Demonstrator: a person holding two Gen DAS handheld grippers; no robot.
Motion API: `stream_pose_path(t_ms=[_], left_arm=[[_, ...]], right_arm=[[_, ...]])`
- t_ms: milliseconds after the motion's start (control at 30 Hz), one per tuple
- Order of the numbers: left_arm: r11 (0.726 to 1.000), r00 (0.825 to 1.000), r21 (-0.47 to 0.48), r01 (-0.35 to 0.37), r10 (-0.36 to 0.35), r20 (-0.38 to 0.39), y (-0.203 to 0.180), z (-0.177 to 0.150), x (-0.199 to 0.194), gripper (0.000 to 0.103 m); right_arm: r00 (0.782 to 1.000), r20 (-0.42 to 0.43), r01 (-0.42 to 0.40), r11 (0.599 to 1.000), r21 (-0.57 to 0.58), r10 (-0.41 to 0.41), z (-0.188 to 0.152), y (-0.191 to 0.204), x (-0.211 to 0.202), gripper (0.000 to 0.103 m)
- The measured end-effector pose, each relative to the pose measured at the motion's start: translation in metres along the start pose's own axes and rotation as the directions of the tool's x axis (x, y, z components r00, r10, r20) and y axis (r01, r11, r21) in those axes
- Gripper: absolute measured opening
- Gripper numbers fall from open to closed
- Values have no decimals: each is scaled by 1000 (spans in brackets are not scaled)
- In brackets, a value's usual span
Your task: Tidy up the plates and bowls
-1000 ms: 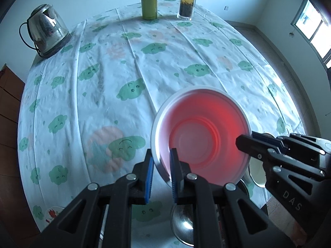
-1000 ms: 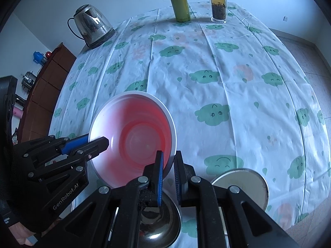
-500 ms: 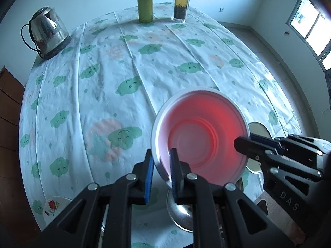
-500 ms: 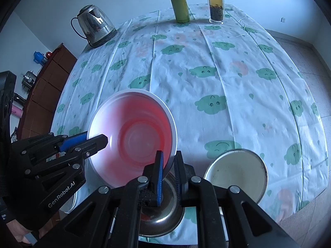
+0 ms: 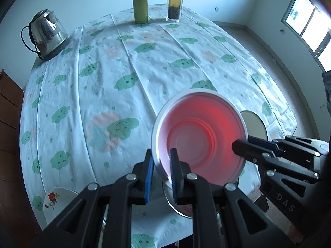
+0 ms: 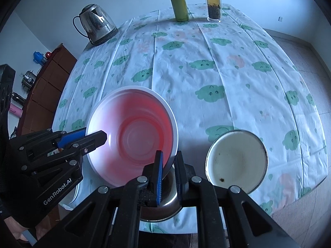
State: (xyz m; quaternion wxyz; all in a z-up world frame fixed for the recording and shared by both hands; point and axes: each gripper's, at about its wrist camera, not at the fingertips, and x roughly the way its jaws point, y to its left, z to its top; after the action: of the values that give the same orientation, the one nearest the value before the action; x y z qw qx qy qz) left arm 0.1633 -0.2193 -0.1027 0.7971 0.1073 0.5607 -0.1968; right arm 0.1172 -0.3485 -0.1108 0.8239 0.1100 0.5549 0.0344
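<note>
A pink-red bowl with a white rim (image 5: 200, 136) (image 6: 132, 134) hangs in the air above the near table edge. My left gripper (image 5: 161, 171) is shut on its left rim. My right gripper (image 6: 168, 169) is shut on its right rim; it shows from the side in the left wrist view (image 5: 242, 144). The left gripper shows from the side in the right wrist view (image 6: 97, 137). A steel bowl (image 6: 163, 204) (image 5: 180, 204) sits on the table right under the held bowl. A cream enamel plate (image 6: 235, 161) (image 5: 253, 125) lies to its right. A white flowered dish (image 5: 55, 202) lies at the near left.
A steel kettle (image 5: 46, 35) stands at the far left of the round table with a cloud-print cloth (image 5: 128, 72). A green flask (image 5: 140, 7) and a glass tea bottle (image 5: 174, 2) stand at the far edge. A wooden cabinet (image 6: 47, 78) stands left of the table.
Both grippers have pulled back and up with the bowl, toward the near table edge. More of the steel bowl, the cream plate and the flowered dish shows now.
</note>
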Motion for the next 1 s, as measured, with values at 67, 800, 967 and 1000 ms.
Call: stream_pose_path(t_ms=[67,800,967,1000], left_arm=[[1000,1000,1,4,-4,-6,-1,-4,1,13],[1000,996,28,11,-8,-84,-14,-39,17,13],[999,994,33,10,-7,-105,-15,-44,23,13],[999,994,35,10,-6,-110,-15,-45,24,13]], right_arm=[[1000,-3,3,1000,1,-3,-4,0,-1,12],[996,-84,0,1000,16,1,-46,-2,9,15],[995,-97,-4,1000,22,6,-51,-3,13,15],[995,-99,-4,1000,23,6,-52,-3,13,15]])
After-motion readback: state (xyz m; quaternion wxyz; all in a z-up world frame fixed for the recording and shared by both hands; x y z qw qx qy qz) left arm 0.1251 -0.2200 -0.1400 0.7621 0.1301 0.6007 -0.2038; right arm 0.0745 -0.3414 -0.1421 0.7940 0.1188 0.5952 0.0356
